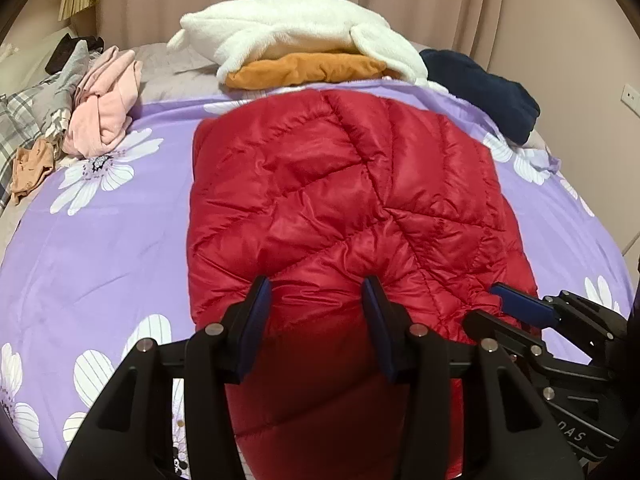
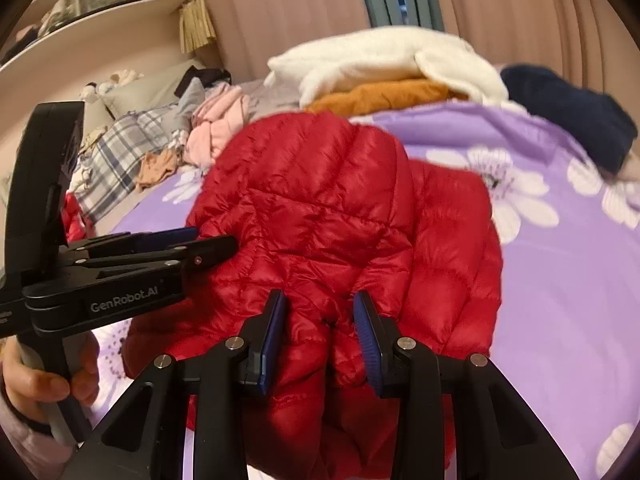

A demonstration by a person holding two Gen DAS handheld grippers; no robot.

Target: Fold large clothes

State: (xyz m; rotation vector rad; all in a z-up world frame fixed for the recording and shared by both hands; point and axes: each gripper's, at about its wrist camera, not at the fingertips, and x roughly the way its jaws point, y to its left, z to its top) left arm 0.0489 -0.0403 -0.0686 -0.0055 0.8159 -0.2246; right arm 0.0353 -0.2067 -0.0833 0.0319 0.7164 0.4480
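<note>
Grip status: left gripper [image 1: 316,292] and right gripper [image 2: 318,306] both clenched on bunched near edge of red puffer jacket [image 1: 340,184], which lies mid-bed on purple floral sheet [image 1: 100,240]. Risk: slick, puffy shell could slip from pads during lift; uneven pull between hands would skew the fold.

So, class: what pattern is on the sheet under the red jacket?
Purple sheet printed with large white daisies; clearest in the left wrist view.
</note>
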